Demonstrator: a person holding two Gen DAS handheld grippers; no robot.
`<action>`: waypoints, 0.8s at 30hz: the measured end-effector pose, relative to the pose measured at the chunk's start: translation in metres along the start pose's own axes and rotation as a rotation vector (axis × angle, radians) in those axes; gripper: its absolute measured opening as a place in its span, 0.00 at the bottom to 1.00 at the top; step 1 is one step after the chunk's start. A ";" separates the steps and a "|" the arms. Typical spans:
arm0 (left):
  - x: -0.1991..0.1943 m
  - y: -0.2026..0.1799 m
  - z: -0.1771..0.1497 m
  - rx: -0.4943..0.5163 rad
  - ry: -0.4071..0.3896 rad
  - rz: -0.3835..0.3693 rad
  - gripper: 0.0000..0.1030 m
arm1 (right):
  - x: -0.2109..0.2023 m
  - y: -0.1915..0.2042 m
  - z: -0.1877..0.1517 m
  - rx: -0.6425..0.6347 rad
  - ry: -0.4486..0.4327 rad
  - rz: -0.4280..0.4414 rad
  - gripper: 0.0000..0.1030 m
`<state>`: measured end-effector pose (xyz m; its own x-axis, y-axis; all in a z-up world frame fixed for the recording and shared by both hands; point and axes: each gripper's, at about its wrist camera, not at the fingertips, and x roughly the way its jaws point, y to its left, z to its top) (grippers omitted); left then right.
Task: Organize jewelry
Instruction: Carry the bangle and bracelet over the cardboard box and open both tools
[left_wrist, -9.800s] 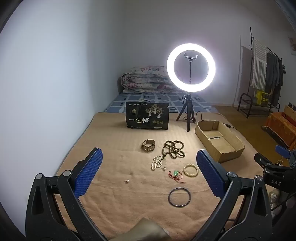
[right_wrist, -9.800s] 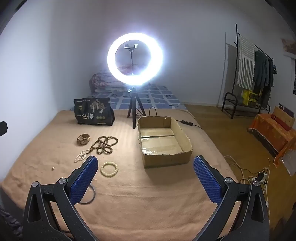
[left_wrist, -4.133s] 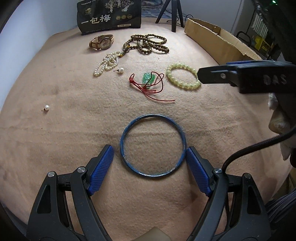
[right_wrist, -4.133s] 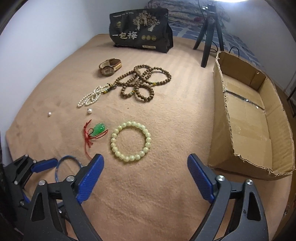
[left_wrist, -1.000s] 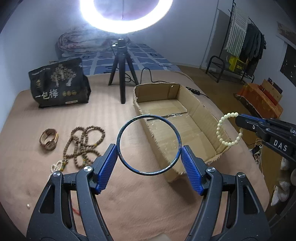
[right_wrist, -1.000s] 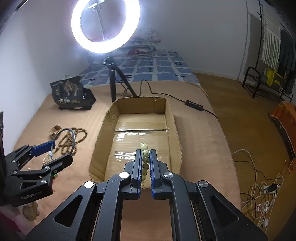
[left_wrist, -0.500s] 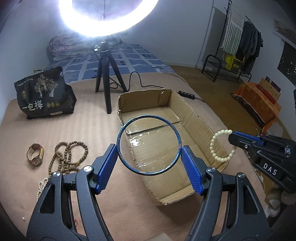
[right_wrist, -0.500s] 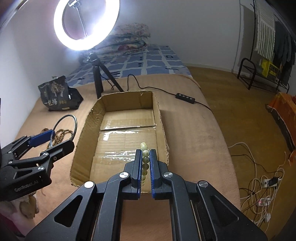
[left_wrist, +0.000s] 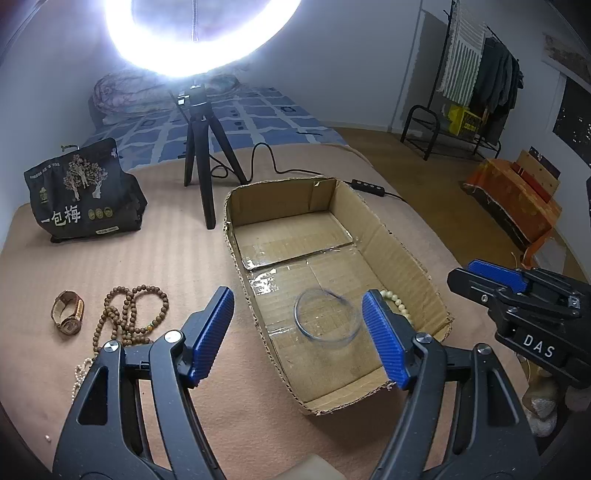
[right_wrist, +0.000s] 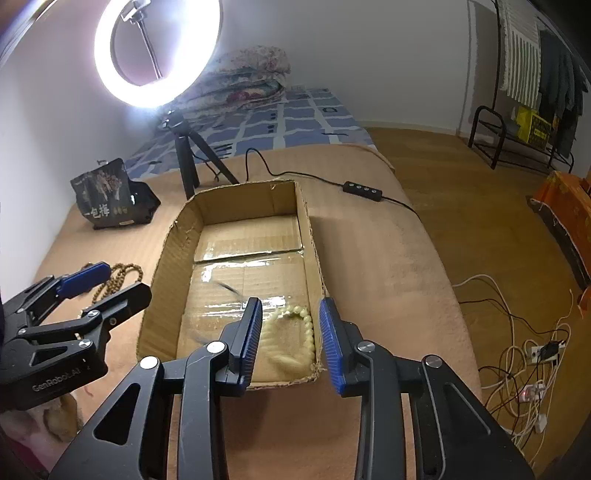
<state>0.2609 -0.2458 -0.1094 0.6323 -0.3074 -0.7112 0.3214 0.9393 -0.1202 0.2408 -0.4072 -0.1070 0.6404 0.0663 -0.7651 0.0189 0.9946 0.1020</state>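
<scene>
Both grippers hover over the open cardboard box (left_wrist: 406, 254) (right_wrist: 166, 266). My left gripper (left_wrist: 297, 332) is open and empty. The blue bangle (left_wrist: 327, 319) is a blurred ring inside the box below it. My right gripper (right_wrist: 290, 332) is open and empty. The pale green bead bracelet (right_wrist: 295, 332) is blurred inside the near end of the box; it also shows in the left wrist view (left_wrist: 395, 304). A watch (left_wrist: 68, 312), a brown bead necklace (left_wrist: 129, 314) and a pearl strand (left_wrist: 79, 371) lie on the tan blanket left of the box.
A ring light on a black tripod (left_wrist: 201, 162) stands behind the box, its cable and remote (right_wrist: 362, 190) trailing right. A black snack bag (left_wrist: 83, 192) stands at the back left. The blanket's edge drops to wooden floor with cables (right_wrist: 524, 369) at the right.
Both grippers have opened. The bangle has dropped from the left gripper and the bead bracelet from the right gripper into the box.
</scene>
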 end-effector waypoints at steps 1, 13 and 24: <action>0.000 0.000 0.000 0.000 0.000 0.001 0.72 | 0.000 0.000 0.001 0.000 0.000 -0.002 0.30; -0.009 0.001 -0.002 0.014 -0.014 0.015 0.72 | -0.003 -0.001 0.001 0.015 -0.007 -0.015 0.31; -0.037 0.014 -0.002 0.001 -0.044 0.037 0.72 | -0.017 0.006 0.002 0.027 -0.027 -0.018 0.32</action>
<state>0.2407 -0.2208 -0.0862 0.6742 -0.2793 -0.6837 0.2983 0.9498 -0.0938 0.2316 -0.4024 -0.0926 0.6601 0.0456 -0.7498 0.0515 0.9931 0.1057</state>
